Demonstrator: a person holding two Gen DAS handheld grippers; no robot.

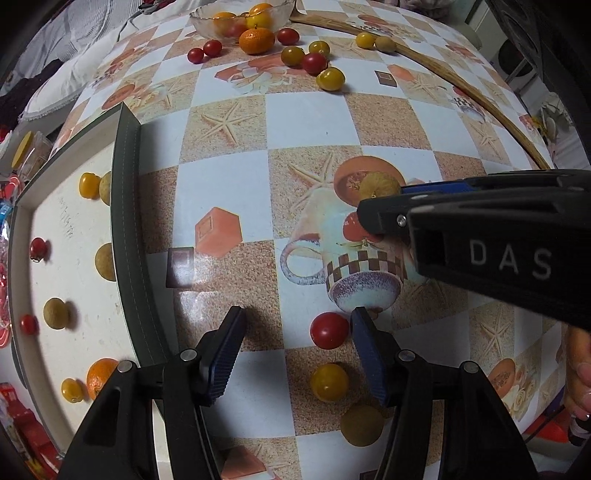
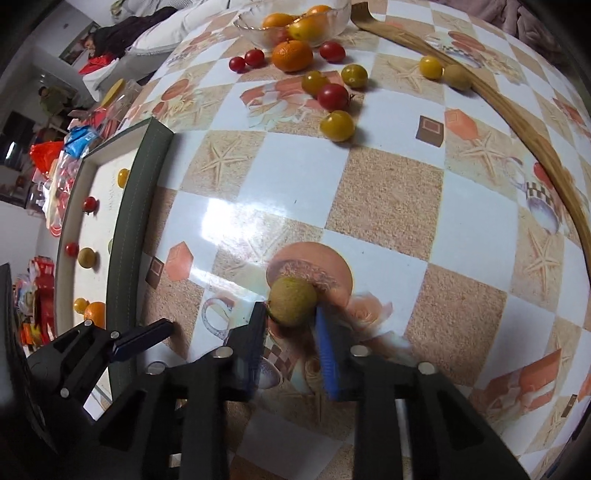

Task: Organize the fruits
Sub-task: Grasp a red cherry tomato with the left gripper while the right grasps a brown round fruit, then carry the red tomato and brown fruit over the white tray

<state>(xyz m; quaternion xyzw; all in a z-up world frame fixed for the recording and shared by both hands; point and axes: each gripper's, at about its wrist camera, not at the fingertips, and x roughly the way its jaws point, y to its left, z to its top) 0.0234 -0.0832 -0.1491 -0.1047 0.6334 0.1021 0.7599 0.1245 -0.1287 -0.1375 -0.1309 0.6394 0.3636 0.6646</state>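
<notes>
In the left wrist view my left gripper (image 1: 295,320) points down at the table, open. A red cherry tomato (image 1: 328,329) lies between its fingers, close to the right finger (image 1: 364,332) and well apart from the other. Nearer me lie a yellow tomato (image 1: 329,381) and a tan round fruit (image 1: 362,424). My right gripper (image 2: 290,314) is shut on a tan-green round fruit (image 2: 291,301) pinched at its fingertips; the same fruit (image 1: 380,184) shows at the right gripper (image 1: 373,206) in the left view. A white tray (image 1: 125,221) with a dark green rim holds several fruits.
A glass bowl (image 2: 251,26) with oranges stands at the far edge, a mandarin (image 2: 292,55) and several red and yellow tomatoes loose before it. A curved wooden strip (image 2: 535,147) runs along the right. Clutter lies beyond the tray (image 2: 129,240). A hand (image 1: 580,369) shows at right.
</notes>
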